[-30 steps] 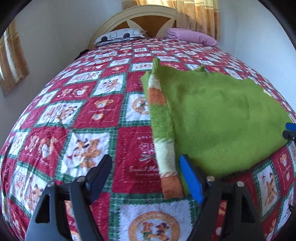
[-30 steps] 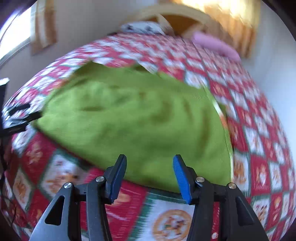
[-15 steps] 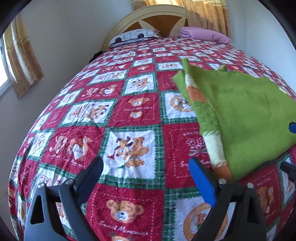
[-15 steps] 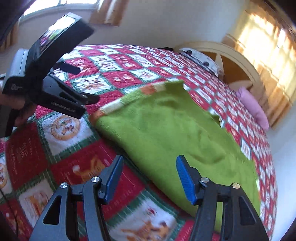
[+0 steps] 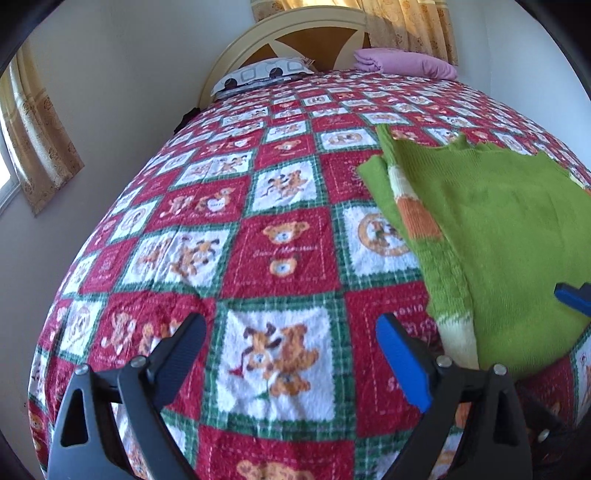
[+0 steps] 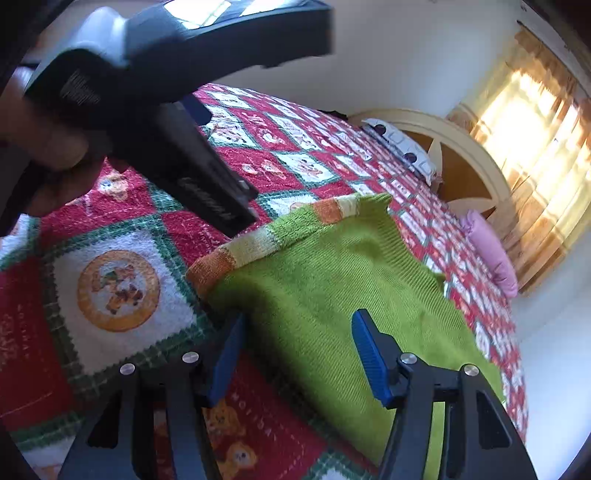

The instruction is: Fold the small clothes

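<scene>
Green knit sweater [image 5: 491,236] lying flat on the red-and-green teddy-bear quilt [image 5: 236,236], right of centre in the left wrist view, sleeve [image 5: 417,218] with orange, cream and green stripes folded along its near-left edge. Same sweater [image 6: 332,280] in the right wrist view, striped sleeve [image 6: 266,236] running along its upper-left edge, orange cuff at the near corner.

Left gripper [image 5: 291,358] over bare quilt, well left of the sweater, jaws spread wide, nothing between them; only a bear patch under the gap. Body of it also seen at top left of the right wrist view [image 6: 177,122], gripped by a hand [image 6: 44,147], tip near the striped sleeve; contact with the cloth not clear.

Right gripper [image 6: 295,354] at the near hem of the sweater, jaws part spread, green knit showing in the gap, pads not pressing on it. One blue tip [image 5: 572,299] just visible at the right edge of the left wrist view, over the sweater.

Far end: cream headboard [image 5: 295,33], patterned pillow [image 5: 262,74], pink pillow [image 5: 402,62], curtains [image 5: 406,22].
</scene>
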A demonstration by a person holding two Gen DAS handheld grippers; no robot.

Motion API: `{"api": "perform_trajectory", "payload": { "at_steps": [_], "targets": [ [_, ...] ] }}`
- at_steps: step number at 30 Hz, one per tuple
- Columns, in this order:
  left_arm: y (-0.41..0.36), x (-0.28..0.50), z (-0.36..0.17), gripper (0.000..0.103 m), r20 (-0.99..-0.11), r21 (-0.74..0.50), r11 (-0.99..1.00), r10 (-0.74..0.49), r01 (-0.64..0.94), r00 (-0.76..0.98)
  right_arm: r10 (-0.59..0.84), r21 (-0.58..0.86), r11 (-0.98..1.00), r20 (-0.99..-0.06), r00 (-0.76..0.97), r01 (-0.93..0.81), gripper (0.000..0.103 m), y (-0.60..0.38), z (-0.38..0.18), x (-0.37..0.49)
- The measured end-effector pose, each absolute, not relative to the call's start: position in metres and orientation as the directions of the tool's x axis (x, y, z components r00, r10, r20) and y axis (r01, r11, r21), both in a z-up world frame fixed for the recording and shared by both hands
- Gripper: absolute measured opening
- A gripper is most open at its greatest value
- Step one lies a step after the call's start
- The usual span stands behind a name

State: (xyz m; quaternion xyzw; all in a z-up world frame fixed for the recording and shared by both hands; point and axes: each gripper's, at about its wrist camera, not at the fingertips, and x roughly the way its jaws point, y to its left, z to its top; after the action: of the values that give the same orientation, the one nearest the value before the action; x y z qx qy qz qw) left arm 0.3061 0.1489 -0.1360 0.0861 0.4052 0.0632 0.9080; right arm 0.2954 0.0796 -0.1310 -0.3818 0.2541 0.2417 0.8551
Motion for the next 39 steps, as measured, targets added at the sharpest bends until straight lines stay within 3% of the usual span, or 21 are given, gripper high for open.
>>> {"api": "perform_trajectory", "payload": {
  "at_steps": [6, 16, 28, 31, 35, 39],
  "targets": [
    [0.143, 0.325, -0.134, 0.096, -0.722, 0.217, 0.976, 0.182, -0.031, 0.668, 0.22, -0.532, 0.612, -0.597, 0.772, -0.586, 0.06, 0.082, -0.133, 0.301],
    [0.135, 0.358, -0.126, 0.096, -0.721, 0.124, 0.992, 0.075, 0.022, 0.689, 0.213, -0.549, 0.623, -0.566, 0.796, -0.557, 0.06, 0.086, -0.139, 0.302],
    [0.126, 0.397, -0.12, 0.096, -0.707, -0.112, 0.991, -0.13, 0.071, 0.696, 0.206, -0.549, 0.635, -0.557, 0.804, -0.543, 0.06, 0.087, -0.141, 0.3],
    [0.117, 0.402, -0.121, 0.094, -0.717, -0.101, 0.99, -0.143, 0.101, 0.683, 0.213, -0.563, 0.617, -0.553, 0.805, -0.55, 0.048, 0.09, -0.144, 0.297],
    [0.116, 0.425, -0.139, 0.069, -0.779, -0.136, 0.985, -0.171, 0.103, 0.603, 0.214, -0.613, 0.567, -0.536, 0.817, -0.55, 0.028, 0.098, -0.15, 0.287],
    [0.131, 0.438, -0.145, 0.06, -0.777, -0.261, 0.964, -0.242, 0.053, 0.581, 0.215, -0.62, 0.551, -0.541, 0.813, -0.558, 0.02, 0.101, -0.151, 0.285]
  ]
}}
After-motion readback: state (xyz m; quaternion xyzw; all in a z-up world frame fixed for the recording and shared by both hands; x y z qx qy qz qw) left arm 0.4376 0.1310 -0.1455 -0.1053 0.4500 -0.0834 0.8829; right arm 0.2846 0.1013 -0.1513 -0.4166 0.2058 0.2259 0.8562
